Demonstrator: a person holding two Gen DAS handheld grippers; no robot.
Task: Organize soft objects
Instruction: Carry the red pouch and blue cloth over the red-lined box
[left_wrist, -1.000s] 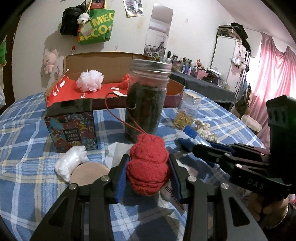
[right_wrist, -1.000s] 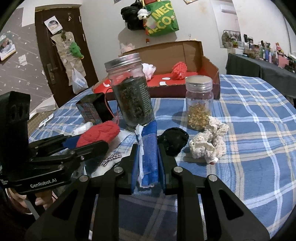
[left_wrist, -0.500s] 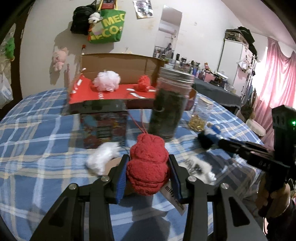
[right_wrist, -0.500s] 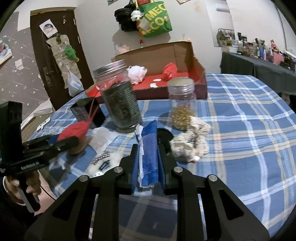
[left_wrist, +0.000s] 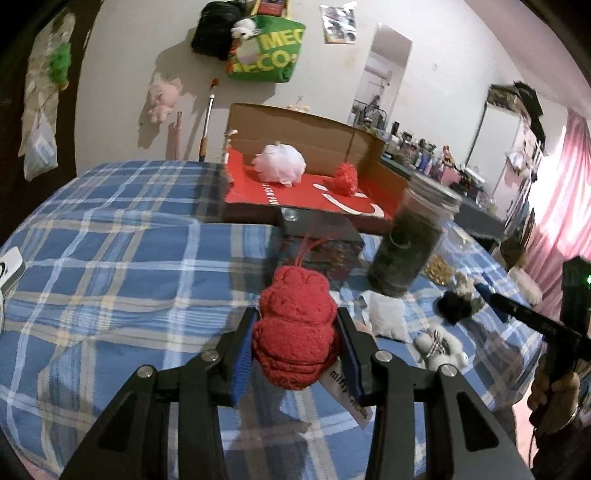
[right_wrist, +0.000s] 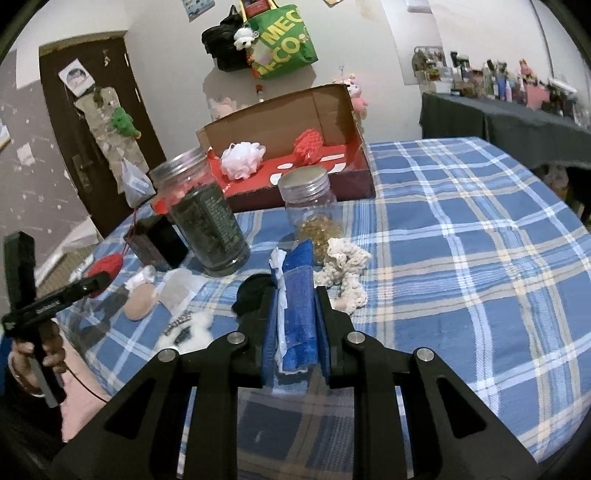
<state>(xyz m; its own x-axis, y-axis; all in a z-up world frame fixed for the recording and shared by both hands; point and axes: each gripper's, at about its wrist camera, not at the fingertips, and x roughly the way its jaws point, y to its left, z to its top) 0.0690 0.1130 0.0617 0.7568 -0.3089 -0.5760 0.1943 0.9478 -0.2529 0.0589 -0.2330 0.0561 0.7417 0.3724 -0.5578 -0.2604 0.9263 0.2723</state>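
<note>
My left gripper (left_wrist: 295, 341) is shut on a red crochet toy (left_wrist: 295, 328) with a paper tag, held above the plaid table. It also shows in the right wrist view (right_wrist: 105, 266). My right gripper (right_wrist: 295, 328) is shut on a folded blue cloth (right_wrist: 299, 306) with a white strip. An open cardboard box (left_wrist: 314, 125) with a red floor stands at the back; it holds a white pouf (left_wrist: 282, 164) and a red knitted piece (left_wrist: 346, 178). A cream crochet piece (right_wrist: 345, 267) and a black soft thing (right_wrist: 253, 291) lie on the table.
A tall dark-filled jar (right_wrist: 207, 225), a small jar of yellow beads (right_wrist: 310, 206) and a dark patterned box (right_wrist: 155, 240) stand before the cardboard box. A beige pad (right_wrist: 140, 302), white wads and small items lie at the left. The table edge is close in front.
The left gripper has swung left and risen with the red toy. The right gripper has drawn back and up with the blue cloth. Both grips are unchanged.
</note>
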